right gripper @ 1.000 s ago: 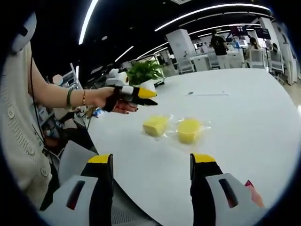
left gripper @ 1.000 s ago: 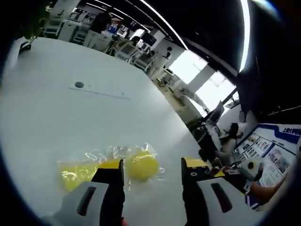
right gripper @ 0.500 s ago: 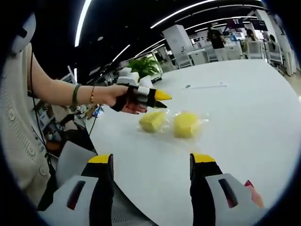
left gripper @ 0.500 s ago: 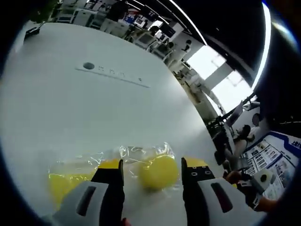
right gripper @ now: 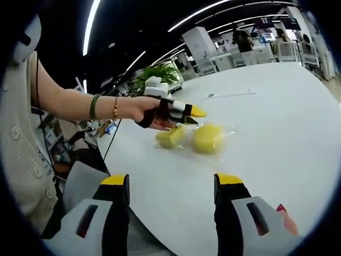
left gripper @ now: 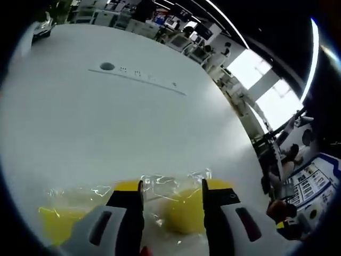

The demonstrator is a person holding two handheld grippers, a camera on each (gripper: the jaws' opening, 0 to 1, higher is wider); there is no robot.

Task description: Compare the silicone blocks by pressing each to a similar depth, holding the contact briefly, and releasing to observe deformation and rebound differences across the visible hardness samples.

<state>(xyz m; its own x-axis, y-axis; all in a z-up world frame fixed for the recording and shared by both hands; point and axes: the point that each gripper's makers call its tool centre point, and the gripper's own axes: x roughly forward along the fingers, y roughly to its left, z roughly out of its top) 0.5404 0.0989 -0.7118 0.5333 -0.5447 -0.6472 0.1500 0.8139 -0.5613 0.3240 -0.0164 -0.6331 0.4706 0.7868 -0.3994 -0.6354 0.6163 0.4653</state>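
Left gripper view: bagged yellow blocks (left gripper: 184, 210)

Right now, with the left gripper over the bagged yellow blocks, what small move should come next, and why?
Probably ease the left gripper down onto the nearer block. Its open jaws frame that block, which lies in its clear bag on the table, and no dent shows yet. The right gripper hangs back, open.

White table (right gripper: 277, 122), potted plant (right gripper: 154, 72) behind.

Yellow silicone blocks (right gripper: 205, 138) (clear-wrapped) on a white table (right gripper: 266, 117) — black, yellow-tipped claws.
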